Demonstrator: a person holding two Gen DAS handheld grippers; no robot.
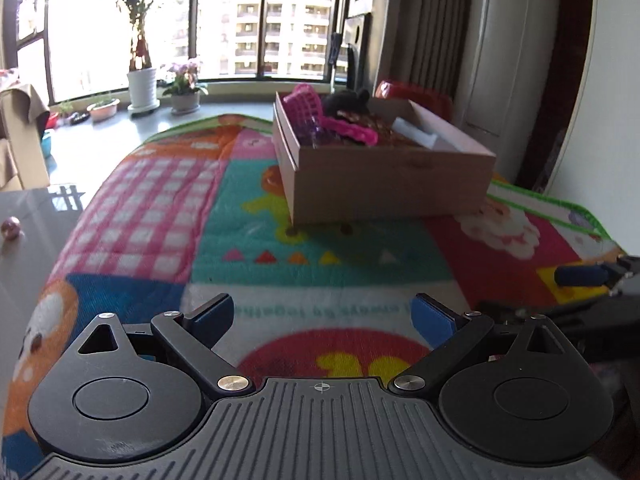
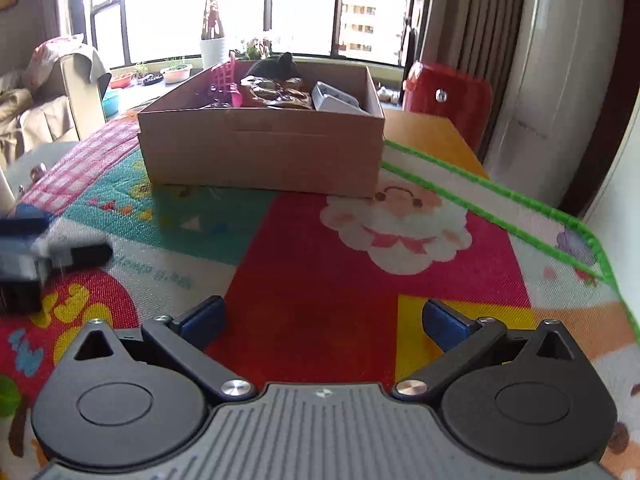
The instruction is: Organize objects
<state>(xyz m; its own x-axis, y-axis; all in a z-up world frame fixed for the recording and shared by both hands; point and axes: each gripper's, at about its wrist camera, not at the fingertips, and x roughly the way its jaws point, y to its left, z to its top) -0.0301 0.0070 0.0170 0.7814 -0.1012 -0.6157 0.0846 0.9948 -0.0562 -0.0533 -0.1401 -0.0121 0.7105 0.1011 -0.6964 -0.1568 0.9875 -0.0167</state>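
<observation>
Now both tools spread wide, nothing between pads: left tool (image 1: 323, 316), right tool (image 2: 324, 320).

Cardboard box (image 2: 260, 148) sits ahead of both tools on patterned mat (image 2: 312, 264) over counter, well apart from pads, already loaded with pink basket (image 1: 306, 104) and dark items.

Box long axis runs crosswise in right view, broad side facing right tool; corner faces left tool.

Risks, judged:
- tools near each other, may collide on reach
- push on box could slide it or wrinkle mat
- piled contents could spill over rim

Left tool (image 1: 324, 316): black linkage arms, blue pads (image 1: 434, 318), silver screws, ribbed grey base with crosshair mark. Right tool (image 2: 324, 320): same black build, blue pads (image 2: 444, 326).
</observation>
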